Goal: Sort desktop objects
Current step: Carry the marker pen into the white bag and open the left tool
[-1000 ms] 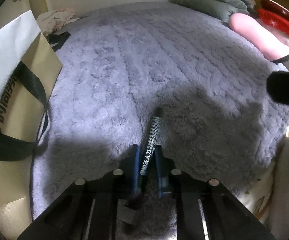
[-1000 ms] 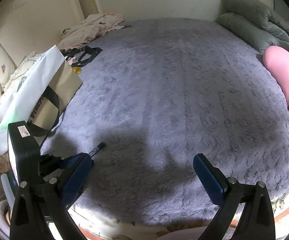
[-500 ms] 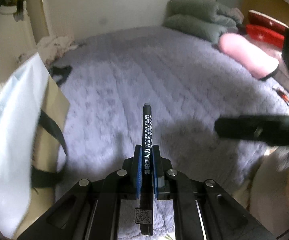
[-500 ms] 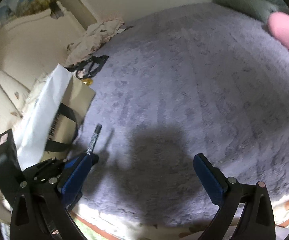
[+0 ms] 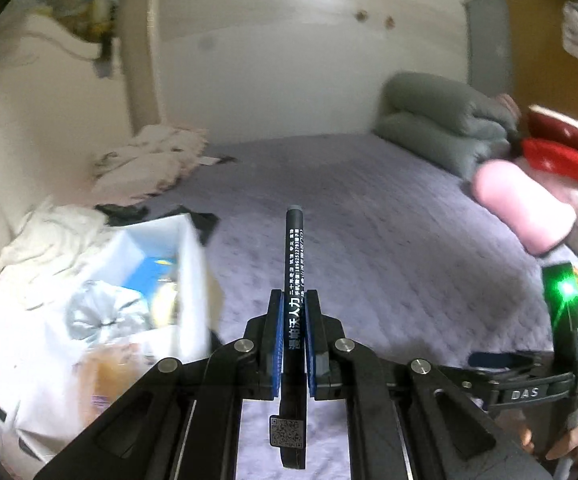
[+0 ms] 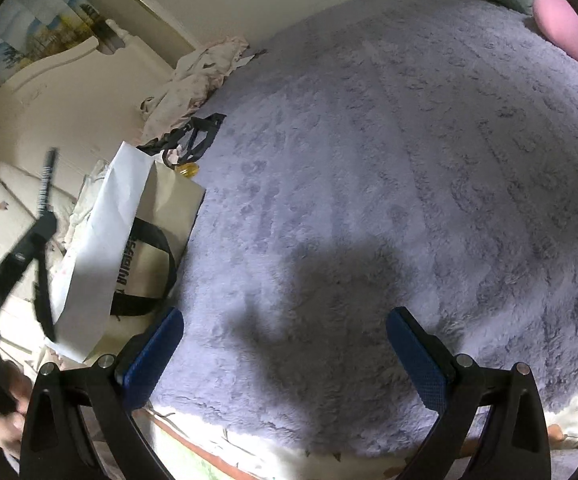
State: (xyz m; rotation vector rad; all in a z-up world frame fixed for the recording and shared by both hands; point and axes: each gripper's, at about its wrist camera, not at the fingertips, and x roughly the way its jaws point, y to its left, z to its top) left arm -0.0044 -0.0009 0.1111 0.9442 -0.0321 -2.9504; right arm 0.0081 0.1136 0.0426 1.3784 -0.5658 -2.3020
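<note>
The left gripper (image 5: 293, 312) is clenched on a black pen (image 5: 293, 280), which stands at frame centre above the purple fleece blanket (image 5: 369, 240). At lower left sits a white paper bag (image 5: 185, 280), seemingly open, though blurred. The right gripper (image 6: 285, 352) hangs released, jaws wide, over the blanket.

A fluffy, matt lilac blanket (image 6: 389, 184) covers the bed. The smooth black pen (image 5: 293, 280) carries glossy white print between ribbed blue pads (image 5: 275, 344). A paper bag (image 6: 129, 240) has black cloth handles.
</note>
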